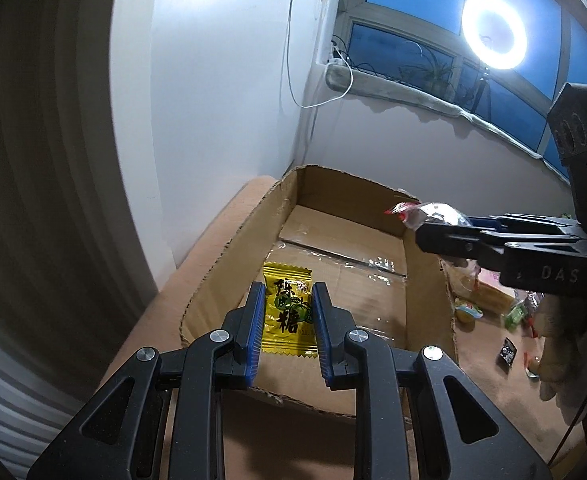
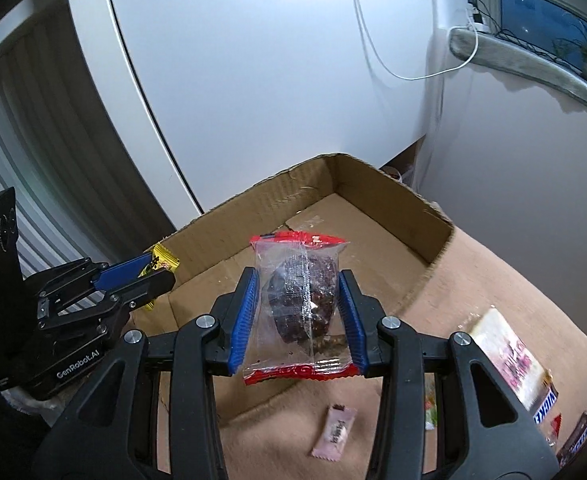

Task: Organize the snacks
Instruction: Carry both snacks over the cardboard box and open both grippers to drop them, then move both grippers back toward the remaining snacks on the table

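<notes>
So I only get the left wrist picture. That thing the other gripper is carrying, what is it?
Observer: The right gripper is shut on a clear packet with red ends; something dark and round sits inside.
Operator: Anything loose near the box that I can't see?
Observer: Yes, a small pink wrapped sweet lies on the brown cloth, in front of the cardboard box.
Operator: And my yellow sweet?
Observer: The left gripper grips the yellow sweet at the box's left wall.
</notes>
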`<state>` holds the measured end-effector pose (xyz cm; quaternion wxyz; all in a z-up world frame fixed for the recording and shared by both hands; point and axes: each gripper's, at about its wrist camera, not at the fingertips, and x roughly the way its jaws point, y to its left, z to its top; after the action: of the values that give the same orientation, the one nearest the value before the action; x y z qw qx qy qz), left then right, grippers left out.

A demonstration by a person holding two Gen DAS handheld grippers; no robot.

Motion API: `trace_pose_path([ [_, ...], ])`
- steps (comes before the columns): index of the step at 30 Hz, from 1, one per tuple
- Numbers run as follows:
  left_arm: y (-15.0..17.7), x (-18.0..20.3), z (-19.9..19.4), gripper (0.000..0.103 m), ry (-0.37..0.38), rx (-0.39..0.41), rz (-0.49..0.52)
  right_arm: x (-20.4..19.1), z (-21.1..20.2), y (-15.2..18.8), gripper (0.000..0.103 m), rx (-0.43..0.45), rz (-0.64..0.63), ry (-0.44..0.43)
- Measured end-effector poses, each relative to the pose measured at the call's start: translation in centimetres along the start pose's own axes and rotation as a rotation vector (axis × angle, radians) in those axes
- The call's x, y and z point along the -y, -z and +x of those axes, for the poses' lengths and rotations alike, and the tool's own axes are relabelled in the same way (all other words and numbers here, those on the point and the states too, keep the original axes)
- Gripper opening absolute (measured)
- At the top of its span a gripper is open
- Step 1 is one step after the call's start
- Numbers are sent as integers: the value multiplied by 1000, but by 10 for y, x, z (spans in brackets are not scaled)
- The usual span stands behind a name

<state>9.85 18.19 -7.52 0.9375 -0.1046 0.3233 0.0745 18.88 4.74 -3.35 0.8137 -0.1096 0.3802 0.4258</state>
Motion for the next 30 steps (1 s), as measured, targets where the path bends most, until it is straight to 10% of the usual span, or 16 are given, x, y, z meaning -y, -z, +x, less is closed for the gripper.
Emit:
trace_pose_path([
  [6,-1,0,0,22,-8,2,-3,-5,5,-4,55,1,-12,6],
  [9,-1,-1,0,50,-17,4,-11,-5,0,-5,80,21,-7,1],
  [30,1,27,-33,54,5,62,20,9,-63,8,81,109,17,56],
])
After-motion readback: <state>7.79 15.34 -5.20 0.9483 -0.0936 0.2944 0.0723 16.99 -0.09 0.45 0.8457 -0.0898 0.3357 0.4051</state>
